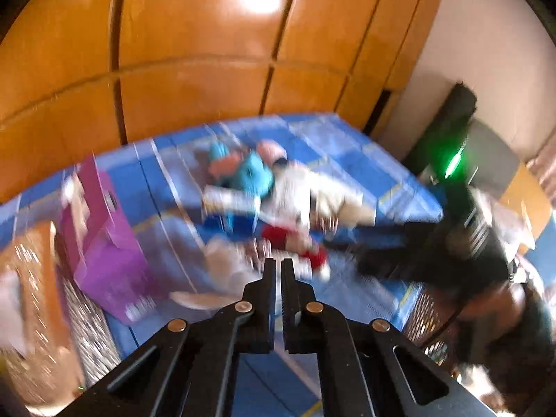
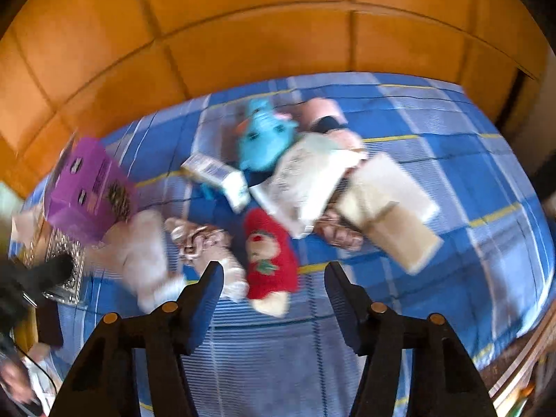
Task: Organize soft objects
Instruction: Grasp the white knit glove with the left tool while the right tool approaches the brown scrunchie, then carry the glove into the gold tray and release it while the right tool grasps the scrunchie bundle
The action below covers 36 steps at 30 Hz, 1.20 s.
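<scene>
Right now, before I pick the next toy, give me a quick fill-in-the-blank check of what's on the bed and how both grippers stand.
1. The soft toys lie on a bedsheet checked in white and ____.
2. The box standing at the left of the pile is ____.
3. The plush toy nearest the right gripper is mainly ____.
4. The left gripper has its jaws ____, with nothing between them.

Missing words: blue; purple; red; shut
</scene>
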Each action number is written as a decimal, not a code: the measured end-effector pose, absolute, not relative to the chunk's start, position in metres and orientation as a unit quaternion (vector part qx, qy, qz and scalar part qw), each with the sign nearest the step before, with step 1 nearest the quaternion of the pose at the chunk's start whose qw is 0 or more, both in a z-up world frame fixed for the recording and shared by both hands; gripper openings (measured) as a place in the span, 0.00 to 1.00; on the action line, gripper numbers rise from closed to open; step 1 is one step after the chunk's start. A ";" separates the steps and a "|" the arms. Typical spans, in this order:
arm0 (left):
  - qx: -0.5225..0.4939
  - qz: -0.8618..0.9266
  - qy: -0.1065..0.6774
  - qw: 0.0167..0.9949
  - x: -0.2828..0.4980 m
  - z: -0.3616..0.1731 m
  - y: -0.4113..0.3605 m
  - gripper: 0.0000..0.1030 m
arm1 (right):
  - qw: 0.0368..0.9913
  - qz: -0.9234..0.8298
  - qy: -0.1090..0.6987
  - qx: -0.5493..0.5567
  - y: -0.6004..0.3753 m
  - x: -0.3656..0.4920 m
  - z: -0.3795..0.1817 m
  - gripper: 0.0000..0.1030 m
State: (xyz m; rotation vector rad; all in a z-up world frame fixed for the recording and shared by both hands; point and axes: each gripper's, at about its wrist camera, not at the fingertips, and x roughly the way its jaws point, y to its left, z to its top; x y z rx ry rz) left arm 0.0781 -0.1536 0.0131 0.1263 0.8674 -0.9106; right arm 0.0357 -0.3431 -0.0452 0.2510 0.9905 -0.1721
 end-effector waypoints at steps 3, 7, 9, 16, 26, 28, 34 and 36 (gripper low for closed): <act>0.052 -0.422 0.394 0.815 0.091 0.031 -0.154 0.01 | 0.863 -0.074 0.491 0.092 -0.333 0.052 -0.050 0.56; 0.048 -0.433 0.409 0.802 0.090 0.032 -0.151 0.01 | 0.860 -0.073 0.497 0.092 -0.336 0.060 -0.056 0.56; 0.040 -0.429 0.443 0.786 0.084 0.013 -0.149 0.01 | 0.863 -0.066 0.489 0.111 -0.342 0.060 -0.060 0.56; 0.045 -0.352 0.526 0.773 0.063 -0.060 -0.149 0.29 | 0.873 -0.058 0.453 0.172 -0.353 0.056 -0.061 0.56; 0.004 -0.271 0.537 0.799 0.093 -0.093 -0.163 0.62 | 0.883 -0.056 0.430 0.180 -0.353 0.054 -0.053 0.56; 0.033 -0.262 0.534 0.803 0.093 -0.102 -0.169 0.45 | 0.881 -0.056 0.433 0.182 -0.354 0.055 -0.054 0.56; 0.044 -0.292 0.490 0.820 0.075 -0.074 -0.147 0.33 | 0.874 -0.036 0.451 0.176 -0.349 0.062 -0.059 0.45; 0.045 -0.308 0.462 0.830 0.069 -0.050 -0.139 0.34 | 0.871 -0.028 0.460 0.169 -0.346 0.066 -0.061 0.45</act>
